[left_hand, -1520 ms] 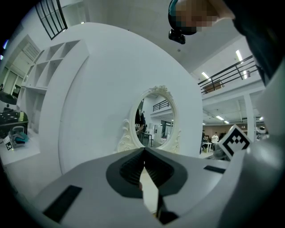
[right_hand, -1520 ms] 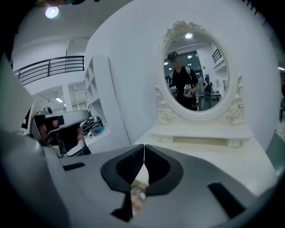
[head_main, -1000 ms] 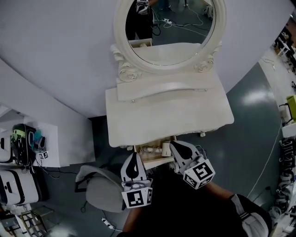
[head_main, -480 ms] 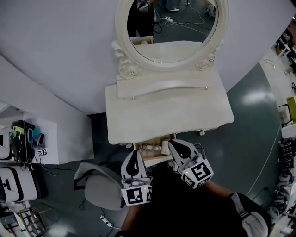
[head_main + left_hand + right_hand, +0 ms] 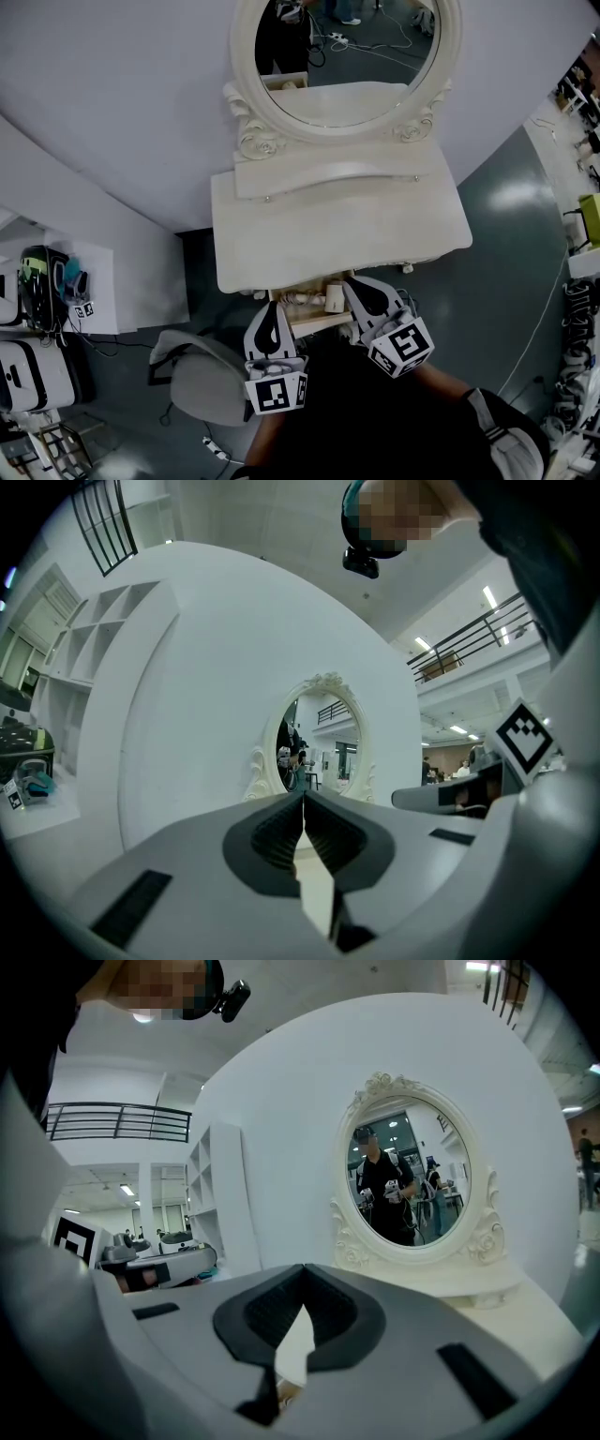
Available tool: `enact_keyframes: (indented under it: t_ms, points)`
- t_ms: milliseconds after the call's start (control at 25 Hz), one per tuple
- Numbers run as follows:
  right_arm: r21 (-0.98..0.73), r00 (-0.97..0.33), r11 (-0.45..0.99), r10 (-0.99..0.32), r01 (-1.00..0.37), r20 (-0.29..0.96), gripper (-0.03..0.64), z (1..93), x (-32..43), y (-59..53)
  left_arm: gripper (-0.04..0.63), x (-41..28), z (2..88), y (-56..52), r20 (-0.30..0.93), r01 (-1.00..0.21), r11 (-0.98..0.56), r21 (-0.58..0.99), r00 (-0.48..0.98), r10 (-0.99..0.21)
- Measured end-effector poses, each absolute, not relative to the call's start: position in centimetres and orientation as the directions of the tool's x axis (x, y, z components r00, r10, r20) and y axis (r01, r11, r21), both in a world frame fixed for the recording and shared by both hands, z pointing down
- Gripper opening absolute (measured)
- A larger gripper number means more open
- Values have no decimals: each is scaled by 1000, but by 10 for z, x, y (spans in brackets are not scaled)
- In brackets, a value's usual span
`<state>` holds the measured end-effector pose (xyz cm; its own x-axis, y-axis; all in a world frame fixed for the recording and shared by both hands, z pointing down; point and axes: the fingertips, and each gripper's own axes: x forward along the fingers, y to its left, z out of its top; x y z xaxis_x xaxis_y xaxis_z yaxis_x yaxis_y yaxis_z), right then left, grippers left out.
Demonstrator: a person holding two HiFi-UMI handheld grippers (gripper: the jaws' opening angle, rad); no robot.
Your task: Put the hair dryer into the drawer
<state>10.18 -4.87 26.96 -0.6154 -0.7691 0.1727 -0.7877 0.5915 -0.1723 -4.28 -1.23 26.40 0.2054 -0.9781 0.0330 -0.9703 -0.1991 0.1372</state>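
Note:
The cream dressing table has its front drawer pulled partly out below the top's near edge. Inside it lies a cream hair dryer, only partly in sight. My left gripper hangs at the drawer's left front corner, shut with nothing between its jaws. At the drawer's right end my right gripper is also shut and empty, its tip close to the table's edge. I cannot tell whether either gripper touches the drawer.
An oval mirror in a carved frame stands at the back of the table. A grey chair sits low at the left. A white shelf unit with gear stands further left. Cables lie on the dark floor.
The right gripper has edged a little toward the table. The left gripper has stayed where it was, and both remain shut.

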Motion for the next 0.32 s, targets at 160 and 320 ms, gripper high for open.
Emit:
enact_keyframes:
  t_ms: [160, 320]
  points:
    - [-172, -619, 595, -767, -785, 171, 31, 269, 100, -48, 23, -44, 263, -12, 29, -971, -197, 138, 203, -979]
    - [-169, -622, 599, -765, -782, 165, 31, 268, 100, -48, 24, -44, 263, -13, 28, -970, -198, 139, 204, -979]
